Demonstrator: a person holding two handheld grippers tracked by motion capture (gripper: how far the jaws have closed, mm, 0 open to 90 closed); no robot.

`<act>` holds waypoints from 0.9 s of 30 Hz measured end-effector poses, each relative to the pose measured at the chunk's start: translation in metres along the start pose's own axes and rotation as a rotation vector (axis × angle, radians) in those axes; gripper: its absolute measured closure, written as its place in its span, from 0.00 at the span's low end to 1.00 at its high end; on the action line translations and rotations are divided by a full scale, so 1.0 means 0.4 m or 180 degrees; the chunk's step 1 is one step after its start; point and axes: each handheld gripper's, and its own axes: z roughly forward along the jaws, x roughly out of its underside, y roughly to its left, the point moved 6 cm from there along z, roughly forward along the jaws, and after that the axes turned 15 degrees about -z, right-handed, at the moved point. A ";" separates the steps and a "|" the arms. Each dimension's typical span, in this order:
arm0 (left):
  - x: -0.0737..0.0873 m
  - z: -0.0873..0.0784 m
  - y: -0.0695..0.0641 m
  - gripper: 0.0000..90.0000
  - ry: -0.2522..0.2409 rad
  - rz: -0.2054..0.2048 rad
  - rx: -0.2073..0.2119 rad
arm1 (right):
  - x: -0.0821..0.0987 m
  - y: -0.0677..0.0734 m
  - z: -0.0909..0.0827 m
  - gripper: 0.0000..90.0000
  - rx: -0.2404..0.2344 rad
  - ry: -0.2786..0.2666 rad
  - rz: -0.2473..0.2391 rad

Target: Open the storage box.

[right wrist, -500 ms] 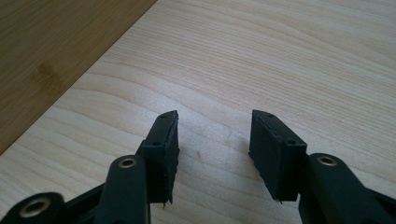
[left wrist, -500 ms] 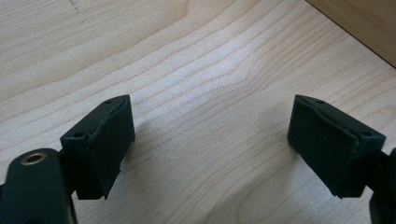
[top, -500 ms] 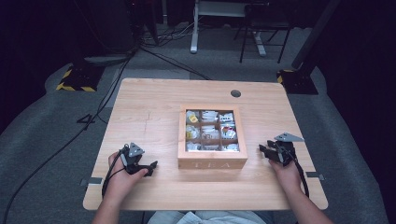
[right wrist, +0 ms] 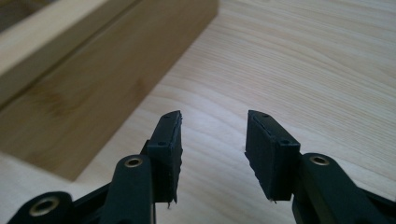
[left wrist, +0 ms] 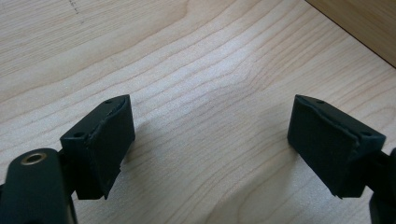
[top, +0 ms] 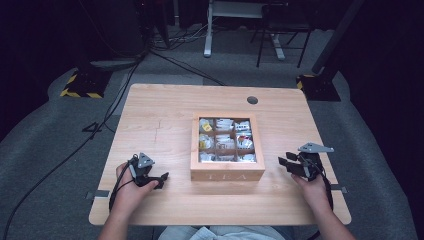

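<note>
Nothing much has moved since the earlier frame; both hands sit where they were. From high up, the box (top: 227,147) stands mid-surface (top: 160,115), between the left gripper (top: 161,180) and the right gripper (top: 286,165). The left gripper view shows wide, empty jaws over bare wood. The right gripper view shows released jaws beside the box's wall (right wrist: 84,79). It looks stiff, fairly heavy; take its side walls.
</note>
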 end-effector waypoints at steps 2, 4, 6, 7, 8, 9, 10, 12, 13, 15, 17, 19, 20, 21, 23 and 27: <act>0.000 0.000 -0.001 0.17 0.0000 -0.0011 0.0007 | -0.012 0.018 -0.013 0.63 -0.0054 -0.0005 -0.0073; 0.000 0.000 -0.001 0.17 -0.0001 -0.0014 0.0008 | -0.023 0.039 -0.027 0.63 -0.0160 -0.0018 -0.0089; 0.000 0.000 0.000 0.17 0.0000 0.0000 0.0000 | -0.031 0.061 -0.041 0.63 -0.0279 -0.0042 -0.0102; 0.000 0.000 0.000 0.17 0.0000 0.0000 0.0001 | -0.032 0.070 -0.047 0.64 -0.0305 -0.0052 -0.0137; 0.000 0.000 0.000 0.17 0.0000 -0.0001 0.0001 | -0.030 0.079 -0.054 0.65 -0.0353 -0.0040 -0.0142; 0.000 0.000 0.000 0.17 0.0001 0.0000 0.0000 | -0.029 0.088 -0.061 0.65 -0.0398 -0.0049 -0.0145; 0.000 0.000 0.000 0.17 0.0001 0.0000 0.0000 | -0.029 0.088 -0.061 0.65 -0.0398 -0.0049 -0.0145; 0.000 0.000 0.000 0.17 0.0000 0.0000 -0.0001 | -0.024 0.109 -0.083 0.67 -0.0544 -0.0062 -0.0142; 0.000 0.000 0.000 0.17 0.0000 0.0001 0.0000 | -0.023 0.116 -0.088 0.68 -0.0598 -0.0064 -0.0153; 0.000 0.000 0.000 0.17 0.0001 0.0002 -0.0002 | -0.018 0.130 -0.093 0.73 -0.0669 -0.0042 -0.0212; 0.000 0.000 0.000 0.17 -0.0007 0.0000 0.0001 | -0.017 0.137 -0.094 0.76 -0.0717 -0.0029 -0.0234; 0.000 0.000 0.000 0.17 -0.0006 0.0002 -0.0001 | -0.020 0.150 -0.089 0.88 -0.0831 0.0005 -0.0295; 0.000 0.001 0.000 0.17 -0.0008 0.0002 0.0000 | -0.020 0.150 -0.089 0.88 -0.0831 0.0005 -0.0295; 0.000 0.000 0.000 0.17 0.0001 0.0002 -0.0003 | -0.025 0.157 -0.083 0.93 -0.0861 0.0005 -0.0317; 0.000 0.000 0.000 0.17 0.0002 0.0003 -0.0002 | -0.029 0.162 -0.077 0.95 -0.0904 -0.0008 -0.0323; 0.000 0.000 0.000 0.17 0.0000 0.0002 -0.0003 | -0.044 0.169 -0.067 0.95 -0.0976 -0.0073 -0.0311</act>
